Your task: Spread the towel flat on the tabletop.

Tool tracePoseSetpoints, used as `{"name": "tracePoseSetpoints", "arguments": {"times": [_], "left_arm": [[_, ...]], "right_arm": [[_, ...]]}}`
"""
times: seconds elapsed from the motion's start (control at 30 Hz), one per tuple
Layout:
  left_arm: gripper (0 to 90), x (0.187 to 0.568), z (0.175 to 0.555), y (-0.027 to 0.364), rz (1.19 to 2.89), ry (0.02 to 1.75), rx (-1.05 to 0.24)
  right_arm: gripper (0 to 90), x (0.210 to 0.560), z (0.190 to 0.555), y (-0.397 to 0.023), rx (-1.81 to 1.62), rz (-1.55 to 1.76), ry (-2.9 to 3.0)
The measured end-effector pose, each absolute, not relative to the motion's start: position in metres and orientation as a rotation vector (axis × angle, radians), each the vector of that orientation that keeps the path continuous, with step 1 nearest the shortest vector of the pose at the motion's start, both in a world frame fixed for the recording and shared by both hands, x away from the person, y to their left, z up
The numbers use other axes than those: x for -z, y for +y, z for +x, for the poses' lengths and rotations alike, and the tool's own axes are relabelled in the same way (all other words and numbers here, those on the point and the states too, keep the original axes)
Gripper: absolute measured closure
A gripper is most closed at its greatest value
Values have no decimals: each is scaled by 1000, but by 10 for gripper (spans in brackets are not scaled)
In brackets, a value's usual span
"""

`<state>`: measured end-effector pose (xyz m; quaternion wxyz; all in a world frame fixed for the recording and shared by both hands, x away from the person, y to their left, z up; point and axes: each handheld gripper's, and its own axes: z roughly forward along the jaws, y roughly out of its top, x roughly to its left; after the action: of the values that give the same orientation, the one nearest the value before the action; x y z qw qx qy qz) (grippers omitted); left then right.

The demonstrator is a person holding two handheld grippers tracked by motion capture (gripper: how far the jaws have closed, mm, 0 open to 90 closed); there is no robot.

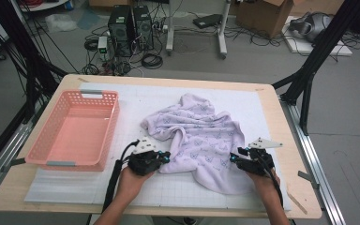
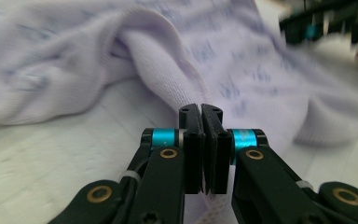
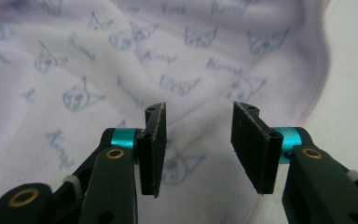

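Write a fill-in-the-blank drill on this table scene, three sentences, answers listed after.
1. The left gripper is shut on a fold of the lilac ____.
2. The right gripper hovers over the cloth with its jaws ____.
3. The basket at the table's left side is coloured ____.

Missing words: cloth; open; pink

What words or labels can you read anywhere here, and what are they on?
Lilac towel: a small script word repeated between the printed cat-like faces; it looks like "Kuromi", but it is too blurred to read for sure.
Pink basket, the table and the left gripper and right gripper: no readable text.
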<state>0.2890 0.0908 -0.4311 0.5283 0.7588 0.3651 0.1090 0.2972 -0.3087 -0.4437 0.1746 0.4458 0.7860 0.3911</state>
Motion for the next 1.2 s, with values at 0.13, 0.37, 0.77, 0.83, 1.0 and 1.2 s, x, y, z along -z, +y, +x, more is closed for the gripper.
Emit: {"name": "tracePoseSetpoints", "arguments": {"times": [0.13,0.37,0.77,0.83,1.0,1.2], "left_arm": [[871,424,298,106,1748,965,-318],[871,431,331,95,1748,1105,-401],[551,440,347,102,1759,1092,-401],[532,437,337,108,1754,1043,-390],[536,442,316,116,1799,994,-299],[583,452,314,108,1956,1003,-278]], "right_arm": [[847,448,307,-312,-1129,1288,2261],[880,438,330,-305,-1062,1285,2087],[714,438,339,-301,-978,1309,1979],[670,432,329,-308,-1048,1306,1962],[622,426,298,-317,-1156,1284,1970],[592,436,271,-322,-1082,1299,2056]]}}
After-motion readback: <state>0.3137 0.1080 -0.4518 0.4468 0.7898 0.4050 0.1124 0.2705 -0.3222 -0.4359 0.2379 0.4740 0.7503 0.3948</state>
